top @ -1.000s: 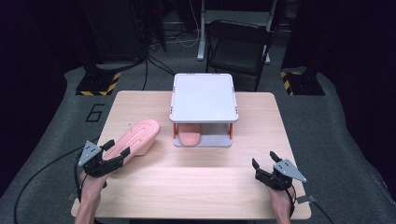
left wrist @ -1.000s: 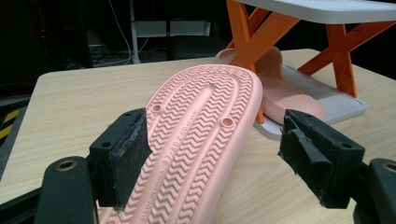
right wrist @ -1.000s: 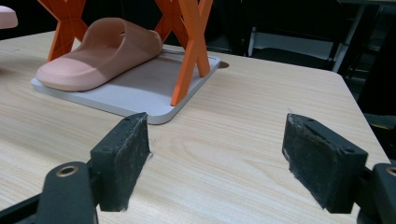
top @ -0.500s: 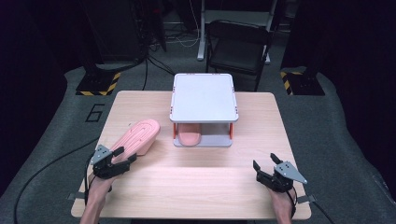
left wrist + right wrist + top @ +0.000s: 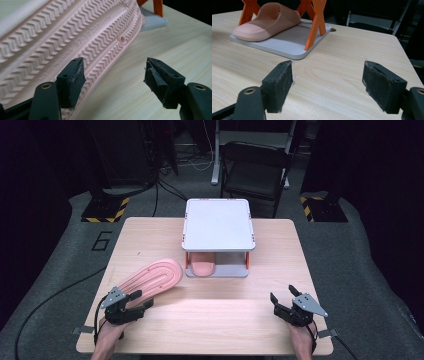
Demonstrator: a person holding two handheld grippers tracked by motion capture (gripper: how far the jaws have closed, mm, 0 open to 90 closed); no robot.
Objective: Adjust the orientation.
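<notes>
A pink slipper (image 5: 155,277) lies sole-up on the left of the table, and its chevron tread (image 5: 75,32) is close up in the left gripper view. My left gripper (image 5: 140,300) is low at its heel end. Its jaws have just been closing. They stand apart (image 5: 115,72), one pad over the sole's edge, a strip of that edge and bare wood between them, and neither pad presses. A second pink slipper (image 5: 203,267) (image 5: 267,20) sits on the lower plate of a small rack (image 5: 217,222). My right gripper (image 5: 282,293) (image 5: 328,75) rests open at the front right, with nothing between its pads.
The rack has a white top, orange legs (image 5: 315,22) and a grey base plate (image 5: 287,45), and stands at the back middle of the wooden table (image 5: 225,320). A black chair (image 5: 255,175) is on the floor behind the table. Cables trail from both grippers.
My left gripper has sunk and drawn toward the near edge at the slipper's heel, with its jaws narrower. The right gripper has kept still.
</notes>
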